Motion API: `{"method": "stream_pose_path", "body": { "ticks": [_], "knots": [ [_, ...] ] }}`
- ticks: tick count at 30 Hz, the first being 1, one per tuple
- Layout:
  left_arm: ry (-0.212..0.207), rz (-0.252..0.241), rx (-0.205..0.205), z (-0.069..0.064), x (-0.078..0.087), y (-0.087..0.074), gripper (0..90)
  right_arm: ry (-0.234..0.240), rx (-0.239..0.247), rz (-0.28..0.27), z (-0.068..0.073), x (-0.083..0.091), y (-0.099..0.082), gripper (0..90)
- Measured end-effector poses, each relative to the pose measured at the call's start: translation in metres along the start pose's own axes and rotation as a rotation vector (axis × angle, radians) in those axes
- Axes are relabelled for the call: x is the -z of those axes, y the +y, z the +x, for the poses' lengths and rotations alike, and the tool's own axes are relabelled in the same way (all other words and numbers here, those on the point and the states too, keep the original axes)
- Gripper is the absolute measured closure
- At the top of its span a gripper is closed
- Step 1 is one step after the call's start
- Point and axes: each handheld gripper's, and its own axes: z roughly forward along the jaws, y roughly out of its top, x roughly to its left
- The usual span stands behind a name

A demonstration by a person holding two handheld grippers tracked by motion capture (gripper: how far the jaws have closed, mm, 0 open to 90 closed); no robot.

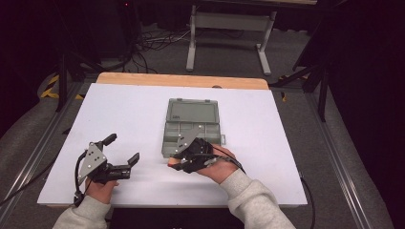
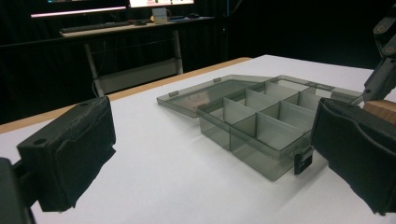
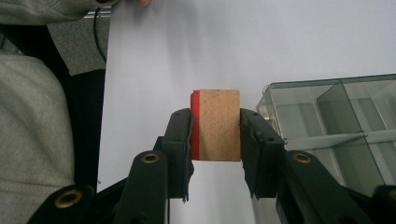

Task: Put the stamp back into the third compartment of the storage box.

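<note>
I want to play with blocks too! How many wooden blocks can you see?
1. The wooden block with a red side is clamped in the right hand-held gripper, beside the open plastic box. More may be hidden.

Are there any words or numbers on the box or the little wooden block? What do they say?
No words or numbers can be read anywhere.
The wooden block in the right gripper has a red edge but no writing.
The open compartment box has a small pale mark on its lid in the high view, too blurred to read.
Far-off screens behind the table glow, but nothing on them is legible.
</note>
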Motion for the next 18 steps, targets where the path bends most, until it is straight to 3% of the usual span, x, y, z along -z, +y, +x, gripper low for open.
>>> {"method": "stream_pose_path", "body": {
  "ticks": [18],
  "knots": [
    [0.0, -0.001, 0.002, 0.0, 0.0, 0.0, 1.1, -0.052, -0.039, -0.042, -0.013, 0.011, 0.001, 66.0]
  ]
}}
